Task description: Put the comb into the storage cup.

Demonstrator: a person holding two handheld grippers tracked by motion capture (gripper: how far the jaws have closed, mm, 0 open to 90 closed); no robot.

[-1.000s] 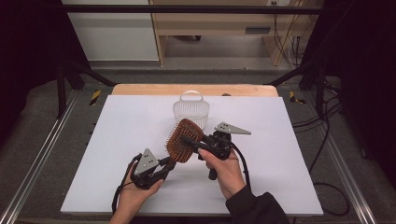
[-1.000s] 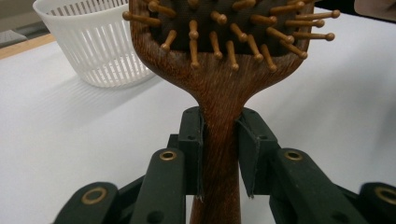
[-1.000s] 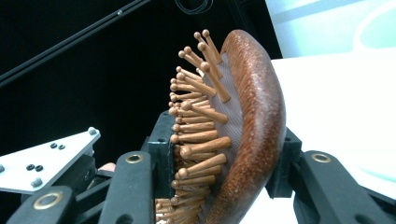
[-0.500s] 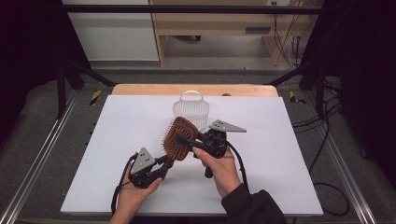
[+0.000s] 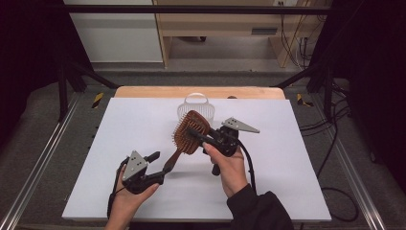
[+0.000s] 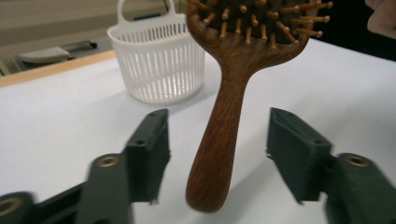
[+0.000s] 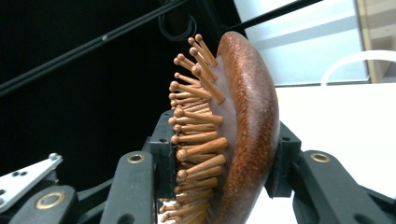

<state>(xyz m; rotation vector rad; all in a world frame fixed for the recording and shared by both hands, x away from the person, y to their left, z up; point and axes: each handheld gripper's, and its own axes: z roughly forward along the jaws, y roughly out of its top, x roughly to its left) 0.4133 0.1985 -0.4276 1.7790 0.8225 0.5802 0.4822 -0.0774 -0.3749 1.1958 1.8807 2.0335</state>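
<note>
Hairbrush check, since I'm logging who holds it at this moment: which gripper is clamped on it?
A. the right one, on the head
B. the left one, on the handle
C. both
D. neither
A: the right gripper pinches the hairbrush by its head, while the left gripper has just been opening, its jaws standing apart from the handle between them.

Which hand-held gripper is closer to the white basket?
Right. The right hand-held gripper, clamping the hairbrush head, is just before the white basket; the left hand-held gripper sits farther back, open around the handle.
</note>
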